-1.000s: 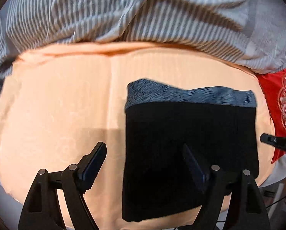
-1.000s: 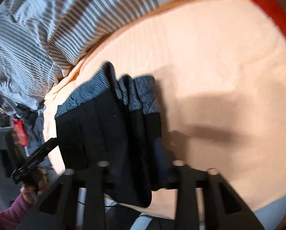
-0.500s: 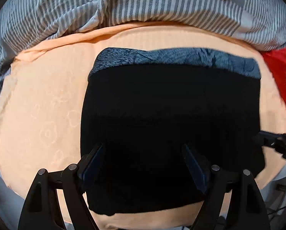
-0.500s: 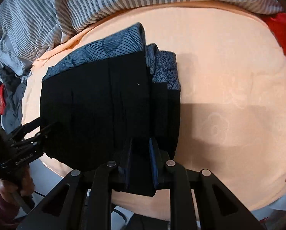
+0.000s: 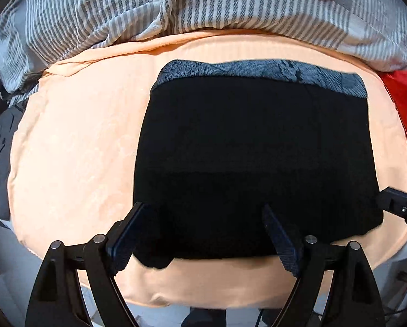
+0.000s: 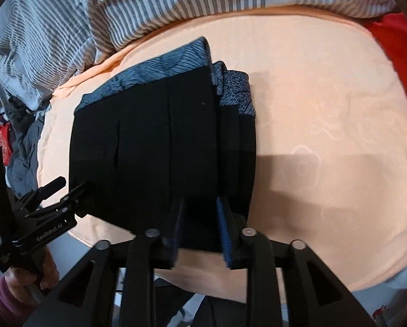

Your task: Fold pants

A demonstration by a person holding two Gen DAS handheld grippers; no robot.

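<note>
The folded black pants [image 5: 255,158], with a blue-grey patterned waistband [image 5: 260,73] along their upper edge, lie on the peach bed sheet [image 5: 75,150] at centre frame. The left gripper [image 5: 203,234] hangs over their lower edge, fingers spread wide and empty. The right gripper [image 6: 200,231] has its fingers opening, a fold of the pants between them. A striped duvet [image 5: 176,5] fills the top.
</note>
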